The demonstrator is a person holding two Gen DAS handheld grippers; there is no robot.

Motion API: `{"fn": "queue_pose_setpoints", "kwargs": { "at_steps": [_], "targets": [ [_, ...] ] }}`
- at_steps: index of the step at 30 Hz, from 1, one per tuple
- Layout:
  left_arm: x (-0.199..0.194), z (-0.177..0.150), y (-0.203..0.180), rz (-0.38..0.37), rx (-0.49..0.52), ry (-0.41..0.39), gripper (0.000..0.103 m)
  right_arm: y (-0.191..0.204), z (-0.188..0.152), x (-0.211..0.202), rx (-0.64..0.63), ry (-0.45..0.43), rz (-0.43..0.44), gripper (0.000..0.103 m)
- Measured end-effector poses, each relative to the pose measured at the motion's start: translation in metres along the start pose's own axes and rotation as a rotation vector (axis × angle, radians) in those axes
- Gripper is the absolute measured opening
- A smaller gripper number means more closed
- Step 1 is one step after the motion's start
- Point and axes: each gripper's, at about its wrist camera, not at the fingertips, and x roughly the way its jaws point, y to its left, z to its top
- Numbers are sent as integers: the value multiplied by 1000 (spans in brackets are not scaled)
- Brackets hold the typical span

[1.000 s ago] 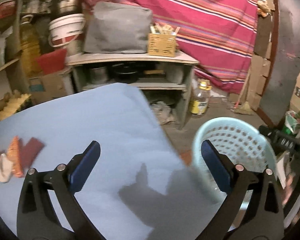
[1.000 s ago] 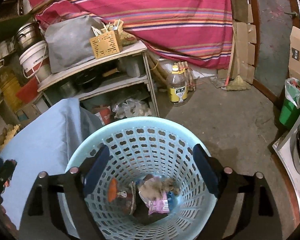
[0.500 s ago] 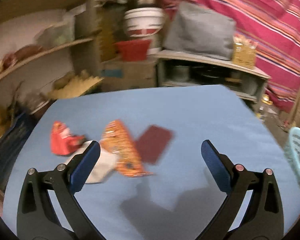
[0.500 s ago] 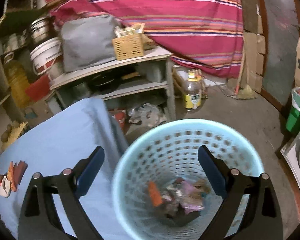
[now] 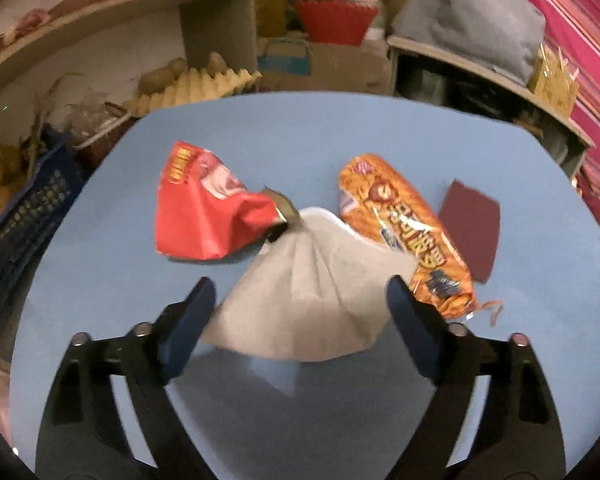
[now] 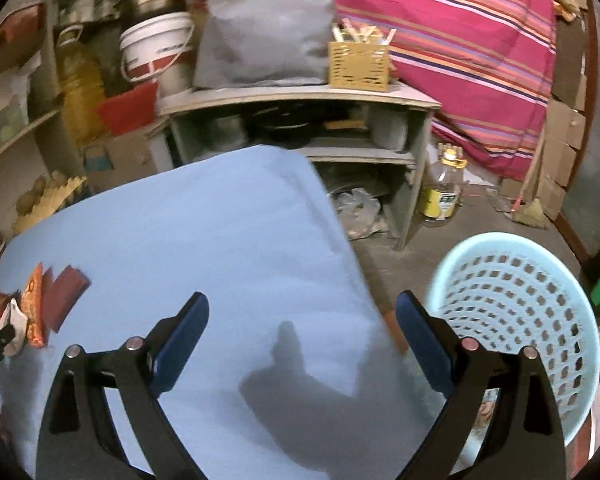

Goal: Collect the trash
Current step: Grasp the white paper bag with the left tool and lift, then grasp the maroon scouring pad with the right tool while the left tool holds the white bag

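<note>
In the left wrist view my left gripper (image 5: pixel 300 312) is open, its jaws on either side of a crumpled grey-white wrapper (image 5: pixel 308 292) on the blue table (image 5: pixel 300 128). A red snack bag (image 5: pixel 208 216) lies to its left, an orange biscuit pack (image 5: pixel 408 232) and a dark maroon card (image 5: pixel 470 232) to its right. In the right wrist view my right gripper (image 6: pixel 302 340) is open and empty above the table (image 6: pixel 220 232). The pale blue laundry-style basket (image 6: pixel 516 320) stands on the floor to the right. The same trash pile (image 6: pixel 24 312) shows at the far left.
A grey shelf unit (image 6: pixel 300 120) with a wicker box (image 6: pixel 358 64) and a grey bag stands behind the table. An oil bottle (image 6: pixel 444 188) is on the floor. A blue crate (image 5: pixel 24 216) sits left of the table. A striped cloth hangs behind.
My left gripper has swung left from the basket and closed in on the trash pile, now straddling the grey-white wrapper. My right gripper has moved left from above the basket to over the table.
</note>
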Motion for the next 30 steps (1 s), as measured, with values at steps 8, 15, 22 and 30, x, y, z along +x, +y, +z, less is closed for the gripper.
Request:
{"fn": "queue_pose_setpoints", "kwargs": {
  "at_steps": [8, 15, 22, 30],
  "targets": [
    [5, 0, -6, -65, 73, 14, 39, 58, -12, 1, -122, 19, 35, 92],
    [-21, 5, 9, -95, 73, -41, 19, 120, -19, -6, -185, 32, 100, 92],
    [-44, 19, 44, -136, -13, -102, 19, 194, -18, 9, -181, 79, 136, 92],
    [-35, 30, 62, -115, -31, -96, 19, 246, -7, 55, -82, 185, 95, 92]
  ]
}}
